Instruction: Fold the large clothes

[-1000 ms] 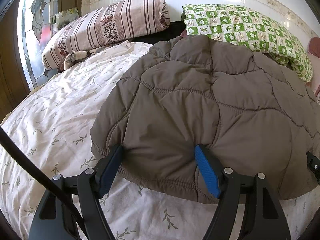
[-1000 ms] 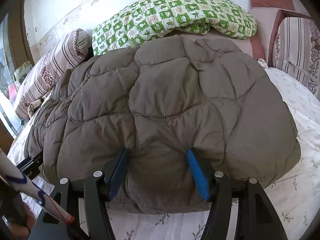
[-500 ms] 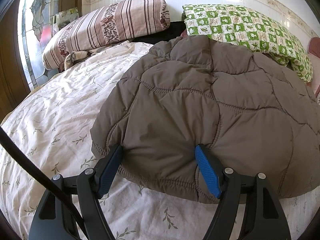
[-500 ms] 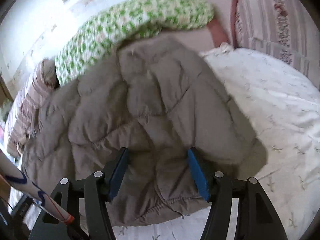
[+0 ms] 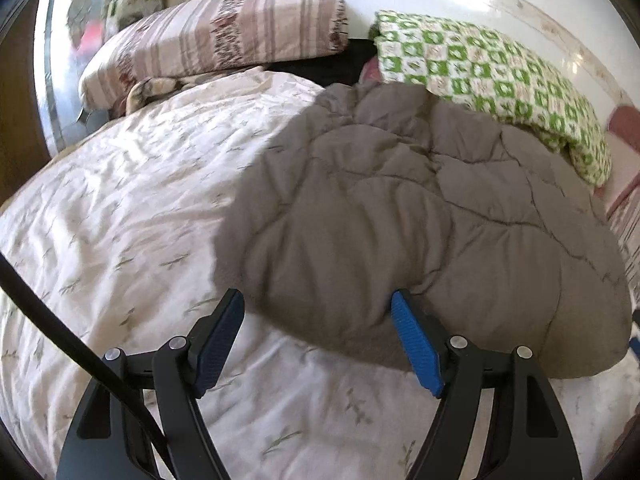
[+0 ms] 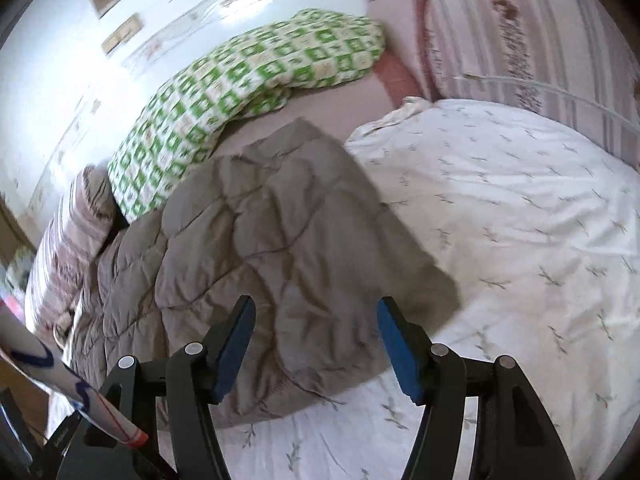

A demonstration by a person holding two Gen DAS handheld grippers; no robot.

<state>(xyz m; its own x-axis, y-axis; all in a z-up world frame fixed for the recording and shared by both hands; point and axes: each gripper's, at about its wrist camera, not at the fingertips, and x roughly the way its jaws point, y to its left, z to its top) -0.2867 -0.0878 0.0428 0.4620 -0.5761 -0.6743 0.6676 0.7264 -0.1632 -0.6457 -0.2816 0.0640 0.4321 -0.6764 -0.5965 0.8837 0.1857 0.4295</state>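
A grey-brown quilted jacket (image 5: 400,220) lies spread flat on the white bed cover (image 5: 120,220), its far end against the green checked pillow (image 5: 480,76). My left gripper (image 5: 316,300) is open at the jacket's near edge, and the hem shows between its blue pads without being pinched. In the right wrist view the same jacket (image 6: 260,248) runs away to the upper left. My right gripper (image 6: 316,304) is open over the jacket's near right corner, its pads apart from the cloth.
A striped pillow (image 5: 224,36) lies at the back left by a window (image 5: 60,60). Another striped cushion (image 6: 520,32) stands at the right. Bare bed cover (image 6: 520,220) stretches right of the jacket. A black cable (image 5: 60,328) crosses the lower left.
The right wrist view has rolled and swung right, so more bare bed cover shows beside the jacket. The left gripper shifted slightly left along the hem. Both stay open.
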